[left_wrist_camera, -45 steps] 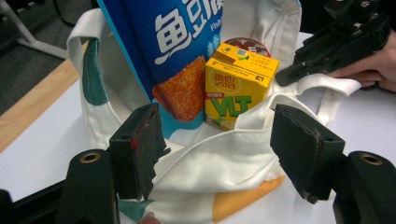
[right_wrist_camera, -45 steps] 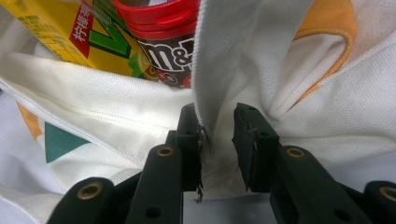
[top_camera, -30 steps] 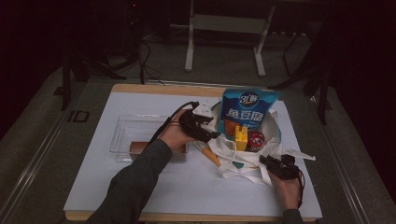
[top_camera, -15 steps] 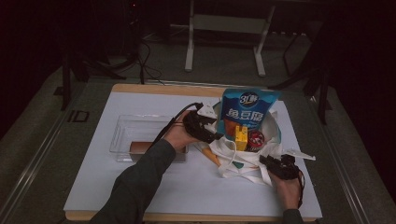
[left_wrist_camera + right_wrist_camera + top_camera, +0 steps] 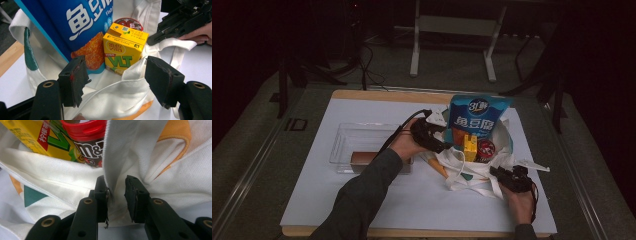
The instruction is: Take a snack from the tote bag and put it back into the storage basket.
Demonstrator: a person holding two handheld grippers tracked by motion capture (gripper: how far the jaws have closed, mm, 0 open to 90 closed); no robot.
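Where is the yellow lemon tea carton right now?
In the high view, the yellow lemon tea carton stands upright inside the white canvas tote bag, right of centre, between the tall blue snack pouch and the red-lidded candy tub.

We are reading "3L" and large white Chinese characters, 鱼豆腐, on the blue snack bag (image 5: 479, 122), with "Fish" starting beside them in the left gripper view; we are seeing "VLT" in green, upside down, on the yellow drink carton (image 5: 124, 51); we are making out "m&" in white on the brown tub with the red lid (image 5: 86, 138), just right of the carton.
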